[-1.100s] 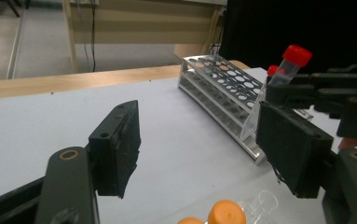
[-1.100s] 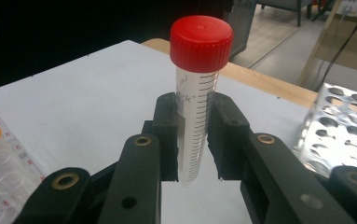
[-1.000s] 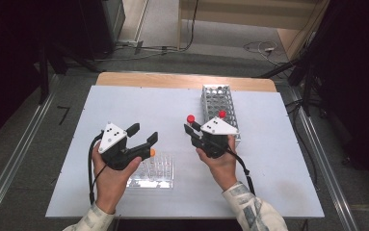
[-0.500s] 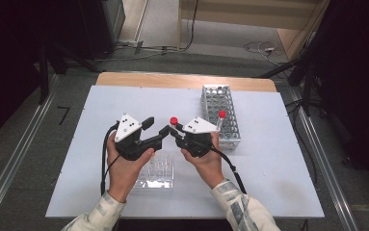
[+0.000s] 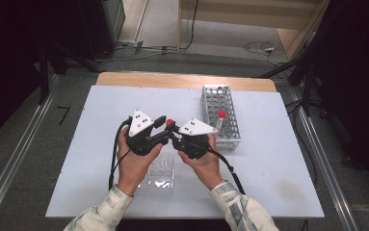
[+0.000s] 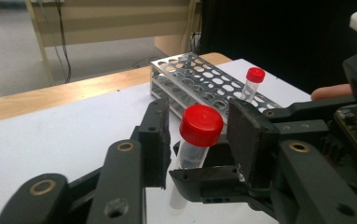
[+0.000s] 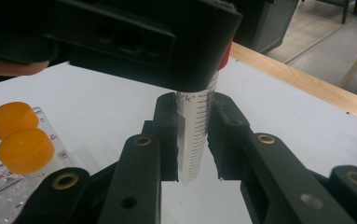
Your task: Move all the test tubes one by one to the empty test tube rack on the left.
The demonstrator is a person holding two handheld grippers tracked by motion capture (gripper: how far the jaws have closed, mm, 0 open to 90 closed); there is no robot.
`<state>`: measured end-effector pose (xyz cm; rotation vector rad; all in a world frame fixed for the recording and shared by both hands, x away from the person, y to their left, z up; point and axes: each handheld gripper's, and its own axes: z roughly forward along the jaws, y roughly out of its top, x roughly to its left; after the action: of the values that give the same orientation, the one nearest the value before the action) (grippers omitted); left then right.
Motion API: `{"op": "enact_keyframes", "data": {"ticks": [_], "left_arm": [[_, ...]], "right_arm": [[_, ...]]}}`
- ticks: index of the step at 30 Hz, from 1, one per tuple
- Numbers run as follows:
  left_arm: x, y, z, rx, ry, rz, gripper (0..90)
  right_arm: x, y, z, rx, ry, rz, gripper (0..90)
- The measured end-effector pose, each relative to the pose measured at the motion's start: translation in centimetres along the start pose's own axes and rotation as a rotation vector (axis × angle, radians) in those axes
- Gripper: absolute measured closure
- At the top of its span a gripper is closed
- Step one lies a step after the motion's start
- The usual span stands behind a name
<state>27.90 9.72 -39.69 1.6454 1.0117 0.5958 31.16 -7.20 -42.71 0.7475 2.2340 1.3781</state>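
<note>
One red-capped tube (image 5: pixel 219 120) stands in the metal rack (image 5: pixel 231 134); right gripper (image 7: pixel 195 140) pinches another tube (image 7: pixel 197 135)

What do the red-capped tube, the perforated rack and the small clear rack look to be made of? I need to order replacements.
The tube looks like clear plastic: see-through wall with printed graduations; its red cap seems matte moulded plastic. The perforated rack looks like bright metal, shiny silver with punched holes, though plated plastic is possible. The clear rack looks like transparent acrylic, glossy.
</note>
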Motion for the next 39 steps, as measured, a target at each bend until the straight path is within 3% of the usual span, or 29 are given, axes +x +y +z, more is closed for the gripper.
{"op": "enact_keyframes", "data": {"ticks": [9,19,24,28,33,39], "left_arm": [[0.1,-0.2,0.6,0.021,0.003,0.015,69.1],[0.2,-0.1,0.6,0.012,0.003,0.022,71.0],[0.5,0.2,0.4,-0.007,0.013,0.012,71.2],[1.1,0.6,-0.1,-0.025,0.030,0.001,71.2],[1.7,0.7,-0.6,-0.031,0.046,-0.012,71.2],[2.2,0.8,-1.4,-0.033,0.060,-0.017,71.1]], "right_arm": [[0.1,0.2,0.1,-0.001,0.006,-0.004,71.2],[0.0,0.2,0.0,-0.001,0.005,0.001,70.1],[-0.2,0.4,-0.3,-0.017,0.045,0.028,47.4],[-0.7,0.6,-1.0,-0.052,0.051,0.047,35.6],[-1.2,0.9,-2.1,-0.081,0.059,0.061,29.8],[-2.0,0.8,-3.0,-0.085,0.036,0.068,27.6]]}}
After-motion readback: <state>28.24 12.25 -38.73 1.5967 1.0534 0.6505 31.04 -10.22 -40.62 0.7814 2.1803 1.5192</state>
